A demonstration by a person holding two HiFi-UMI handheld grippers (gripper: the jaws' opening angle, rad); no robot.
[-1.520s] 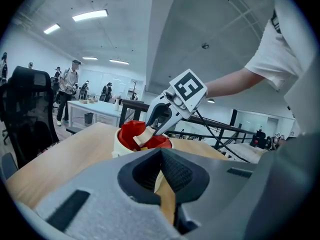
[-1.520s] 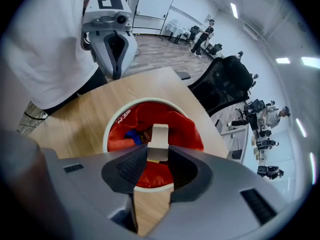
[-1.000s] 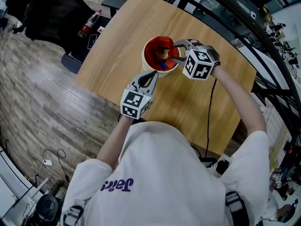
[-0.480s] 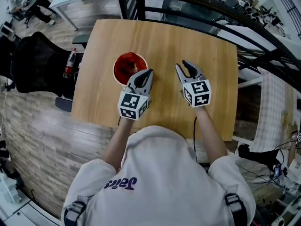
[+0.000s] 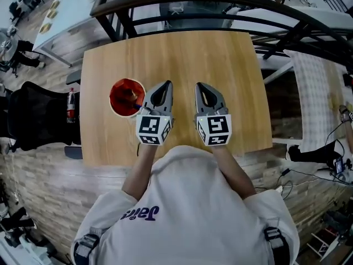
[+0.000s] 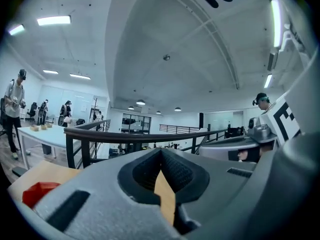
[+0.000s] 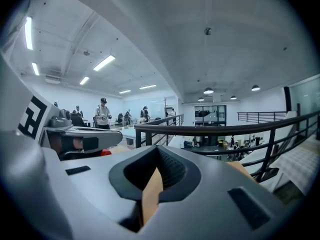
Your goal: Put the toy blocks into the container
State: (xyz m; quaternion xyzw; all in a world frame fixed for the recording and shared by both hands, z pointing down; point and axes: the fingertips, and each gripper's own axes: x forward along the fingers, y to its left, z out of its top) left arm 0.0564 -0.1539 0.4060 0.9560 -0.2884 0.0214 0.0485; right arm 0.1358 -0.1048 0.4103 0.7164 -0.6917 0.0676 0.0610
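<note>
The red container [image 5: 126, 96] with a pale rim stands on the left part of the wooden table [image 5: 220, 54]. Small toy blocks [image 5: 132, 100] lie inside it; an orange and a blue piece show. My left gripper [image 5: 164, 86] hovers just right of the container, jaws shut and empty. My right gripper [image 5: 201, 87] is beside it, a hand's width further right, also shut with nothing held. In the left gripper view the shut jaws [image 6: 161, 153] show bare wood through the gap, with the container [image 6: 40, 193] low at the left. The right gripper view shows its shut jaws [image 7: 157, 153] and the left gripper [image 7: 75, 133].
A black metal railing [image 5: 193, 7] runs behind the table's far edge. A black office chair [image 5: 33, 115] and a red fire extinguisher [image 5: 70, 105] stand on the floor at the left. A white table [image 5: 60, 15] is further back left. People stand far off in both gripper views.
The right gripper has left the container's mouth, moved right and toward me, and closed. The left gripper stayed shut and now sits beside the right one near the front edge.
</note>
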